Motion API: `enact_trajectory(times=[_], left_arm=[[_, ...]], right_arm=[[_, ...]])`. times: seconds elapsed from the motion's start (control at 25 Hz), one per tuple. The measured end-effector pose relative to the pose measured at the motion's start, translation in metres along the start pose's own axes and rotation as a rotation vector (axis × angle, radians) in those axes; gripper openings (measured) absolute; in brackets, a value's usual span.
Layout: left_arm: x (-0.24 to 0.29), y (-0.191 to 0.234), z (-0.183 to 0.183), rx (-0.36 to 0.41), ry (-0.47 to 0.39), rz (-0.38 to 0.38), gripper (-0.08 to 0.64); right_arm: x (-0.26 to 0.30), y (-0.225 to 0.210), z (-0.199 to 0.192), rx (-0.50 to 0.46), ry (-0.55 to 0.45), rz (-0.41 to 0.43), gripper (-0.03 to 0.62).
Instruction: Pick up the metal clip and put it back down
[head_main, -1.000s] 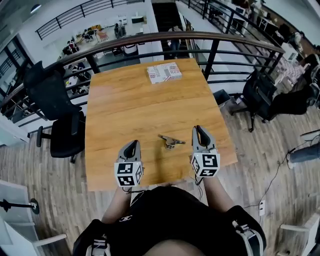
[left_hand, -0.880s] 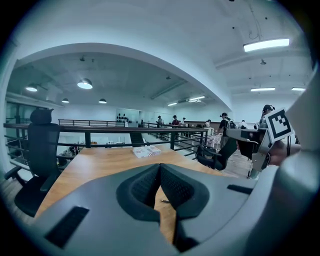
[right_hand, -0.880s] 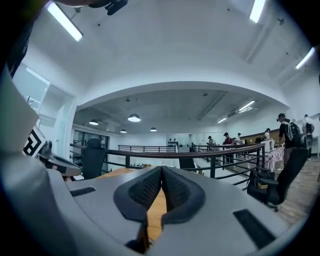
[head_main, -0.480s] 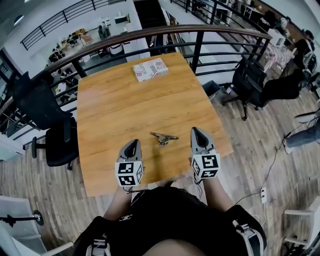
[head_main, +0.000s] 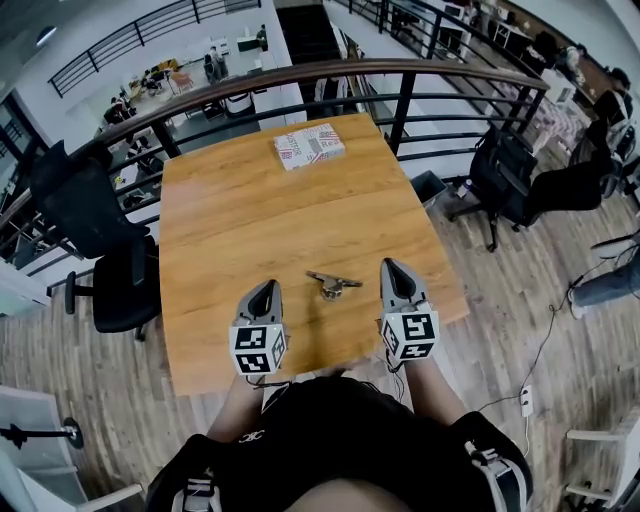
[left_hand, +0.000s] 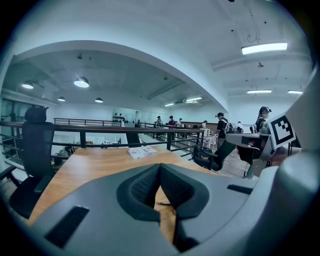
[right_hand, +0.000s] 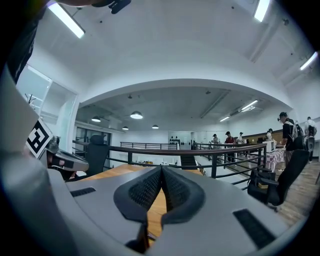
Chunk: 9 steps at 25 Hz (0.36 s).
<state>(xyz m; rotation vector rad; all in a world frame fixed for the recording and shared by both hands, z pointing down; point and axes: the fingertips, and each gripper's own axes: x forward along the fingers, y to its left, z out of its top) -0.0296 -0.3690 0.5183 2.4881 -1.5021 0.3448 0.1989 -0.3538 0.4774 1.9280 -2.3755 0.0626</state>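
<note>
The metal clip (head_main: 332, 283) lies flat on the wooden table (head_main: 260, 210) near its front edge, between my two grippers and touched by neither. My left gripper (head_main: 264, 291) hovers just left of it, jaws shut and empty; through the gap under its jaws I glimpse the clip (left_hand: 165, 203). My right gripper (head_main: 391, 268) is just right of the clip, jaws shut with nothing between them. In the left gripper view the pads (left_hand: 160, 167) meet at the tips. In the right gripper view the jaws (right_hand: 161, 169) also meet.
A white printed box (head_main: 308, 146) sits at the table's far edge. A dark railing (head_main: 400, 72) runs behind the table. Black office chairs stand at the left (head_main: 100, 240) and at the right (head_main: 520, 180). The person's torso fills the bottom of the head view.
The head view has shifted, so the table sits slightly differently in frame. Both grippers hold about the same places either side of the clip, which stays on the table.
</note>
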Motion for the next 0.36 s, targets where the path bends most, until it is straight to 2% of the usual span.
enact_trajectory(times=[0.36], left_arm=[[0.000,0.018,0.008,-0.002,-0.015,0.004,0.014]], right_arm=[[0.015,0.014,0.001,-0.013,0.000,0.011,0.012]])
